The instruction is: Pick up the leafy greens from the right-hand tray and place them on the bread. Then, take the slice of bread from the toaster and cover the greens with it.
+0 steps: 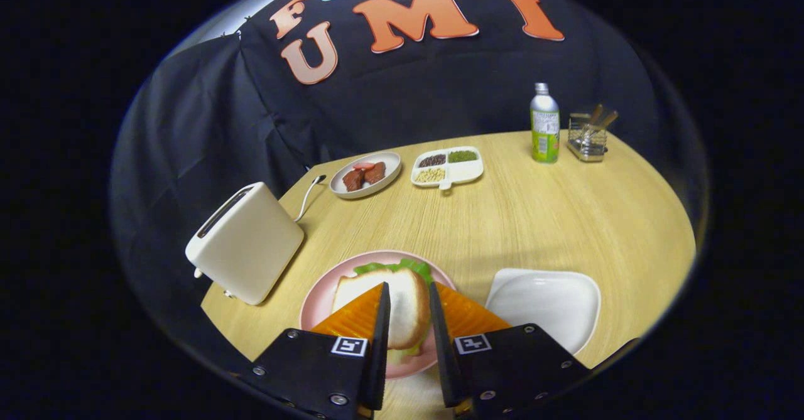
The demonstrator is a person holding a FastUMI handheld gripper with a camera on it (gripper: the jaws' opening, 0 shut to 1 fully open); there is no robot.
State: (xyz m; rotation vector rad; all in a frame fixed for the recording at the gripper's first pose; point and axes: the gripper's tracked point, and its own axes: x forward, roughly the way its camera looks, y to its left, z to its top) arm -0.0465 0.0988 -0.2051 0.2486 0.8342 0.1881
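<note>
The gripper (408, 294) has two flat fingers (380, 319) that narrow to pointed tips and stand side by side with a narrow gap between them. The outer face of each finger carries fine ribs that run across it. Each finger sits on a black angular block, wide at the base. On top of each block there is a small square marker, black and white in a simple pattern. Round silver screw heads are set along the edges and corners of both blocks.
</note>
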